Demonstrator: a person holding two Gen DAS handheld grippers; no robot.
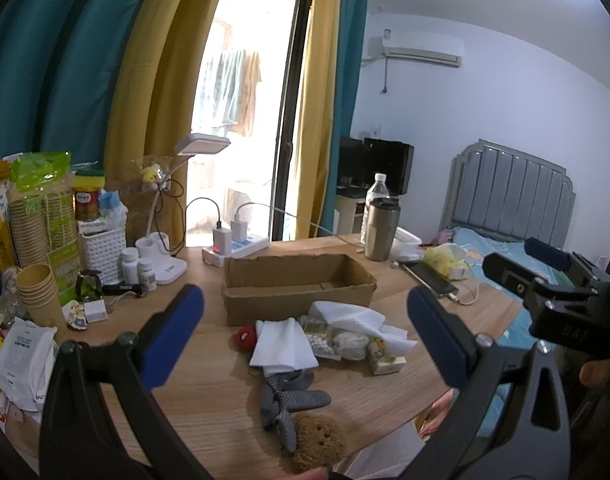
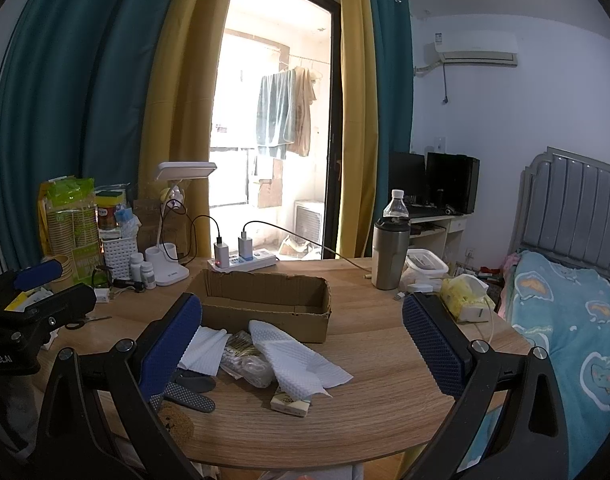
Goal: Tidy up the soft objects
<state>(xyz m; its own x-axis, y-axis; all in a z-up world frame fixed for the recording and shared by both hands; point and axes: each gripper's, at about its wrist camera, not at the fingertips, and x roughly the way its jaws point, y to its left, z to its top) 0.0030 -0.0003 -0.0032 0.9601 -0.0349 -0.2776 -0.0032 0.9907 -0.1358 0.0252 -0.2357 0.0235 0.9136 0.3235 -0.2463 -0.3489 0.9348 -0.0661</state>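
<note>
While both grippers hover with fingers spread wide and holding nothing, the soft pile [image 1: 325, 340] lies ahead of and below them near the table's [image 1: 209, 420] front edge, just in front of the 1 empty box [image 1: 297, 284]. The left gripper [image 1: 305, 332] looks nearer, the right gripper [image 2: 301, 344] similarly aimed. I count 3 white tissues, 1 red toy, 1 grey sock [image 1: 293, 404], 1 brown plush [image 1: 319, 440], 1 tissue packet [image 1: 385, 356].
</note>
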